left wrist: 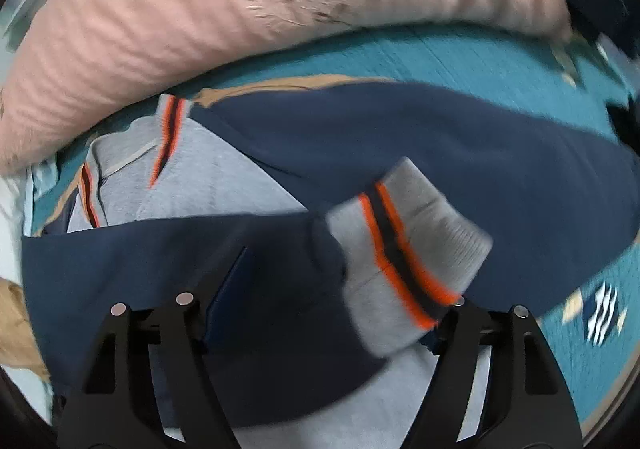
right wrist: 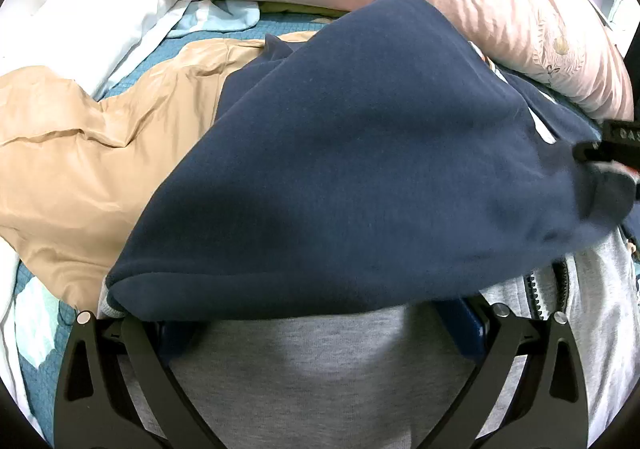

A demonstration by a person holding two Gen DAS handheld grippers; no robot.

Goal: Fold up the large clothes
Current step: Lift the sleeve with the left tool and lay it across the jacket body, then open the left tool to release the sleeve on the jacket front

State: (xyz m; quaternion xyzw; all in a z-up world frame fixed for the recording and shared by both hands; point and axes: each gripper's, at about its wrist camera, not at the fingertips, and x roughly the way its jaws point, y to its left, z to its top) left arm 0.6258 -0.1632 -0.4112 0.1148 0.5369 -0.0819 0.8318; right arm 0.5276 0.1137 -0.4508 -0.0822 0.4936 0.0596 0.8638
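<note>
Here we list the scene, left to right. Far left in the right wrist view: a white sheet [right wrist: 100,9], crumpled, then a tan garment [right wrist: 100,137] of smooth, glossy cloth in soft folds. Centre: the sweatshirt [right wrist: 360,153], navy fleece with a grey marl lining, lying on a teal quilted bedspread [left wrist: 480,57]. The right gripper [right wrist: 320,333] stands spread, its black fingers under a raised navy fold. The left gripper [left wrist: 320,313] likewise stands spread, a navy sleeve draped across it; its ribbed grey cuff [left wrist: 416,249], banded orange and navy, rests against the right finger. Far side: a long pink pillow [left wrist: 200,21], puffy, with ripple-textured fabric and embroidery.
</note>
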